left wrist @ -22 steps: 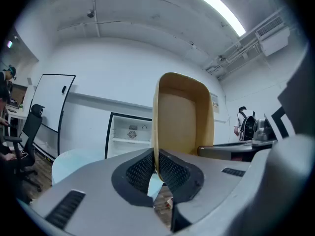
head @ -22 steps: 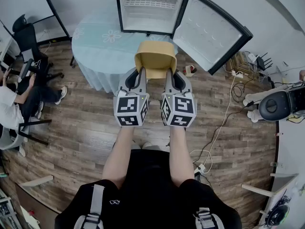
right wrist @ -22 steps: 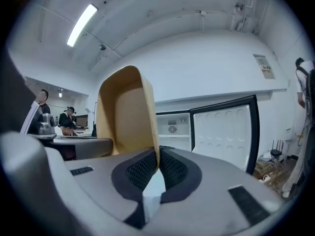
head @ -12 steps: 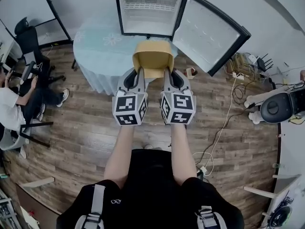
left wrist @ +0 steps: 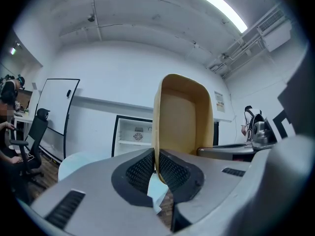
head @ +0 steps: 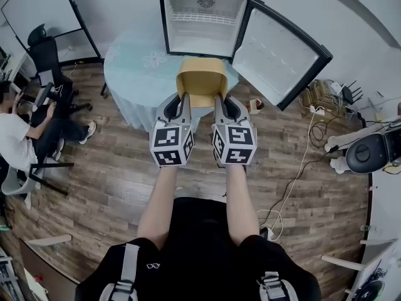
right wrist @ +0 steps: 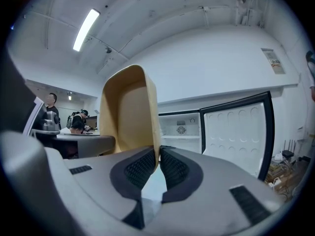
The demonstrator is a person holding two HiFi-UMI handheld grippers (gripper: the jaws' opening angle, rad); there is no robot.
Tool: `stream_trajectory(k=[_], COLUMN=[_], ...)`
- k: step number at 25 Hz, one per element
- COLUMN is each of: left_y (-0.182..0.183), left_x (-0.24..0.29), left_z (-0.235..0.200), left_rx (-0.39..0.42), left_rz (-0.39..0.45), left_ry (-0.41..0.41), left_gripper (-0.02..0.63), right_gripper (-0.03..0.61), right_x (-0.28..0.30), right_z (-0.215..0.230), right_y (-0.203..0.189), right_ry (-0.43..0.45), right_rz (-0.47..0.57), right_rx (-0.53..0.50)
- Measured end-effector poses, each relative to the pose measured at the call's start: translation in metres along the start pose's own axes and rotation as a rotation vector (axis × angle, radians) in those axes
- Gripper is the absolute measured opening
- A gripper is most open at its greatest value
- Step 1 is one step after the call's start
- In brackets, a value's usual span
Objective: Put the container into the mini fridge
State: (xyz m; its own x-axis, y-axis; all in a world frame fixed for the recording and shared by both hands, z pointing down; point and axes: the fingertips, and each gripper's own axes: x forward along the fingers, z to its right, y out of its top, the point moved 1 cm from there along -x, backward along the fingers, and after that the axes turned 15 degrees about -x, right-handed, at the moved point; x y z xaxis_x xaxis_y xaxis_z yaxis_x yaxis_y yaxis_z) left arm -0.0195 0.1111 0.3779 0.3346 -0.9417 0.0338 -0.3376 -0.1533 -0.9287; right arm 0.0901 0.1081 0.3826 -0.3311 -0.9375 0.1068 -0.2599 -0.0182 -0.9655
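Observation:
A tan, empty, open-topped container [head: 201, 80] is held in the air between both grippers. My left gripper [head: 185, 96] is shut on its left wall, seen edge-on in the left gripper view as the container [left wrist: 181, 124] rises between the pads. My right gripper [head: 217, 96] is shut on the right wall of the container [right wrist: 129, 113]. Ahead stands the mini fridge [head: 203, 22] on a round table [head: 135, 68], its door [head: 276, 52] swung wide open to the right and its white inside bare. The container hovers above the table's near edge, in front of the fridge opening.
A person sits on an office chair [head: 19, 137] at the left. Cables and a power strip [head: 276, 212] lie on the wood floor to the right, near a round grey appliance [head: 369, 152]. A whiteboard [head: 37, 17] leans at the back left.
The view has shifted so the fridge and table now sit slightly further right and lower in frame. Both grippers keep the same hold on the container.

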Motion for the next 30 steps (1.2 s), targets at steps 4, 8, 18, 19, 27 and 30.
stream_trajectory(k=[4,8,18,19,27,30], left_y=[0.006,0.007,0.017,0.016,0.051,0.054], left_x=[0.009,0.021,0.083,0.092,0.174,0.198], left_z=[-0.003,-0.006,-0.055,-0.059,-0.088,-0.098], left_rx=[0.001,0.001,-0.058,-0.056,0.001,0.003], left_rz=[-0.001,0.003,0.052,0.053,0.037,0.007], left_ry=[-0.006,-0.016,0.009,0.009,0.018,0.017], left_gripper=[0.025,0.026,0.025,0.026,0.032,0.032], right_gripper=[0.032,0.031,0.038,0.037,0.032,0.032], right_x=[0.01,0.023,0.104,0.115,0.208,0.231], right_z=[0.003,0.009,0.01,0.013,0.039,0.046], right_y=[0.004,0.005,0.008,0.006,0.02,0.018], right_ry=[-0.003,-0.001,0.056,0.057,0.074,0.071], right_rz=[0.002,0.001,0.018,0.015,0.043,0.029], right_rx=[-0.004,-0.01,-0.083,-0.087,-0.013,0.021])
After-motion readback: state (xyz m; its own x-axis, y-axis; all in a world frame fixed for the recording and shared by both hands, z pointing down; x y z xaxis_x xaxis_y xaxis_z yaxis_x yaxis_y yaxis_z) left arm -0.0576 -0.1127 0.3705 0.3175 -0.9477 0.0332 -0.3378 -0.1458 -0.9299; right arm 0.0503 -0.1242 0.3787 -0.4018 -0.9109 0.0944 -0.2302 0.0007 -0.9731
